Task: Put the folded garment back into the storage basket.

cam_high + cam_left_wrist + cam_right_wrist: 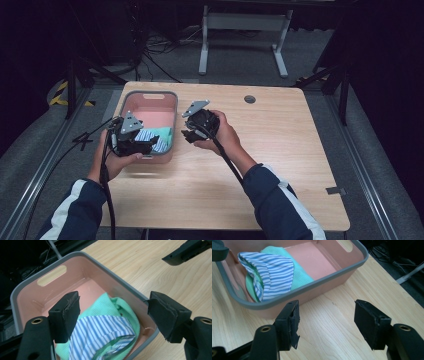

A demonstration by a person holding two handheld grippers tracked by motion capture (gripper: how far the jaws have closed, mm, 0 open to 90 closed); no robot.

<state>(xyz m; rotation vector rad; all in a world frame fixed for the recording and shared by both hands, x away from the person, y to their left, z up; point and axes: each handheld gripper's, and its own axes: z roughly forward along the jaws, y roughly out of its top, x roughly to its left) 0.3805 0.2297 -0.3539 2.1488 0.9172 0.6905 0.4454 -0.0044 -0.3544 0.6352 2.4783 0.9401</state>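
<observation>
Although both hands hover near the same bin, the high view puts the left tool [145, 145] directly over the near end of the pink bin [172, 107], where the folded cloths [159, 137] lie, while the right tool [192, 132] hangs just beside the bin's right wall, above bare counter [280, 145]. From there the cloths lie under the left tool and off to the left of the right one, so the left hand is the nearer. The bin's long axis runs away from the person, and the cloths sit bunched at its near end, the far end showing bare pink floor.

In the left gripper view, the left tool [113, 315] stands with its jaws wide apart and nothing between the pads. Between and beyond them lie the striped cloth [100, 331] on top of the green cloth [117, 306], both inside the bin [27, 288], pressed toward the wall nearest the counter's bare wood. The cloths lie straight ahead of this tool and below it; a drop along its own axis would, I judge, meet the stripes first.

In the right gripper view, the right tool [327, 321] is likewise wide and empty, its pads above plain wood. The bin's grey rim [312, 287] stands between this tool and the striped cloth [272, 272], so reaching it would mean lifting over the wall first.
</observation>
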